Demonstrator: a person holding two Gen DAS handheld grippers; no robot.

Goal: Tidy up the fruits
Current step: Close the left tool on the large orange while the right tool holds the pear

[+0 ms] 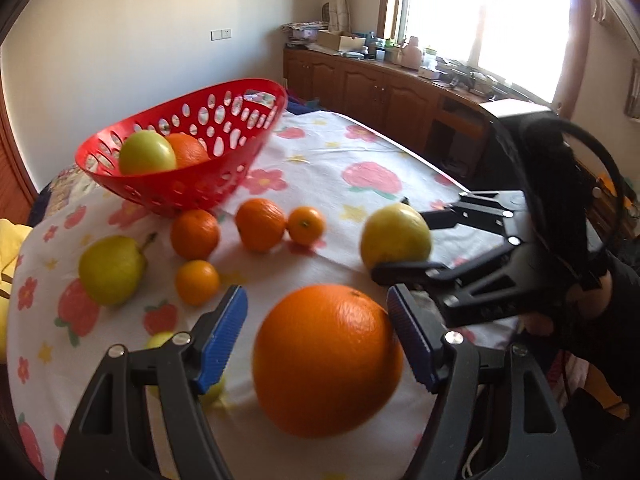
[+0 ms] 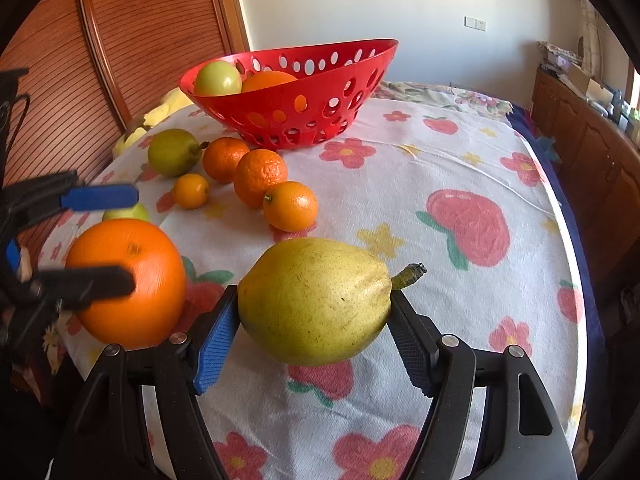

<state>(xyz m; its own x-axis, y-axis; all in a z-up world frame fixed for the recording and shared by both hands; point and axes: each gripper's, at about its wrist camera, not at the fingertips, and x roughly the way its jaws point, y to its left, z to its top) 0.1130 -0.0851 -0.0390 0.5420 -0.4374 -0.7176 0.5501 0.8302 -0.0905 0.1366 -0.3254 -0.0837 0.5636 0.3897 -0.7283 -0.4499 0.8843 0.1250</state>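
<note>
A large orange (image 1: 326, 360) rests on the flowered tablecloth between the fingers of my left gripper (image 1: 316, 296), which is open: the right pad touches the fruit and the left pad stands clear of it. In the right wrist view that same gripper (image 2: 132, 238) straddles the orange (image 2: 132, 276) at the left. My right gripper (image 2: 313, 296) is shut on a yellow-green pear (image 2: 316, 300), stem pointing right, both pads pressed on its sides. I cannot tell whether the pear touches the cloth. The red perforated basket (image 2: 320, 120) at the back holds a green apple (image 2: 218, 78) and an orange (image 2: 268, 80).
In front of the basket (image 1: 192, 192) lie a second pear (image 1: 110, 270), several mandarins (image 1: 260, 224) and a small greenish fruit (image 1: 160, 338) behind my left finger. The round table's edge (image 2: 568, 240) curves on the right. Wooden cabinets (image 1: 380, 88) run under the window.
</note>
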